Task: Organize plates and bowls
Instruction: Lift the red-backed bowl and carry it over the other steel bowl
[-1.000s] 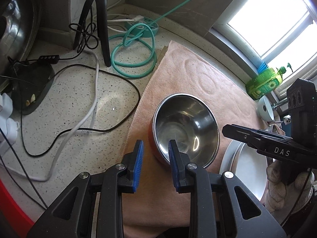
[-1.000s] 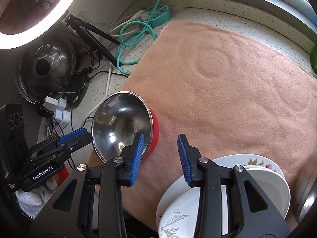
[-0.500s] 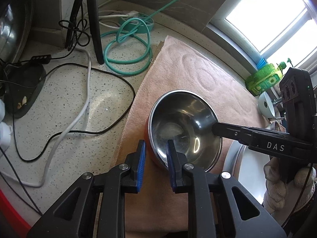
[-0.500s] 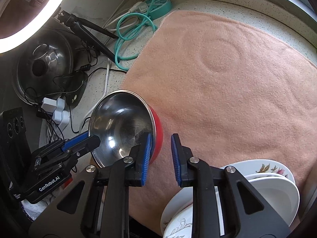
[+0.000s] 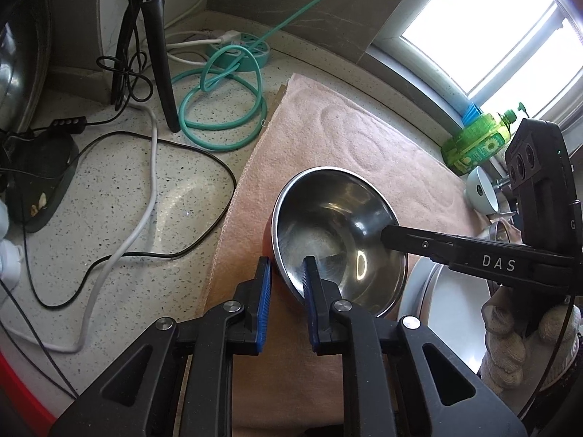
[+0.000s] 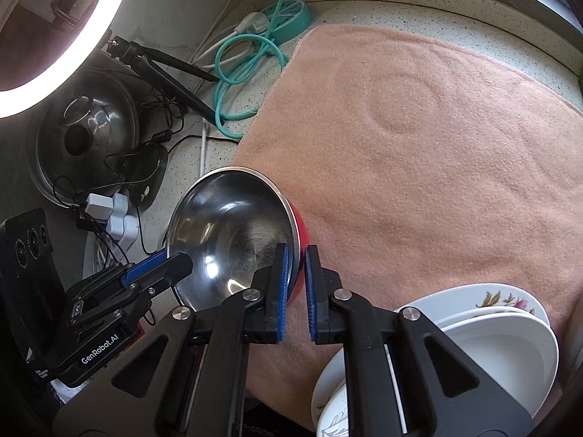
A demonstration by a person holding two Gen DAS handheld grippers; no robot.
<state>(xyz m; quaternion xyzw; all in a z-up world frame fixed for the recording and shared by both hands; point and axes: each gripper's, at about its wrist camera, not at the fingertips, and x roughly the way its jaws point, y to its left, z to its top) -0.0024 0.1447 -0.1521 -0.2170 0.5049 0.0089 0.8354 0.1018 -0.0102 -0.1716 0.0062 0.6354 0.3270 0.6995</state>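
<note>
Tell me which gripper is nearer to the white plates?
Right. Both jaws have just been closing on the bowl's rim: the right gripper beside the plates, the left gripper on the opposite side.

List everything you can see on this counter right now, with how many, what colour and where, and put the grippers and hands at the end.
bowl: one, steel inside, red outside, near edge of the towel.
towel: one, pink, spread over the counter.
plates: a stack of white ones, some flowered, at the towel's near right; exact count unclear.
hose: one, teal, coiled left of the towel.
power strip: one, teal, round, at the back.
cables: several, black and white, left counter.
tripod: one, black, back left.
bottle: one, green, by the window.
pot lid: one, steel, far left.
left gripper: black, blue pads, shut on the bowl's rim.
right gripper: same, on the opposite rim.
gloved hand: one, white, holding the right gripper.
</note>
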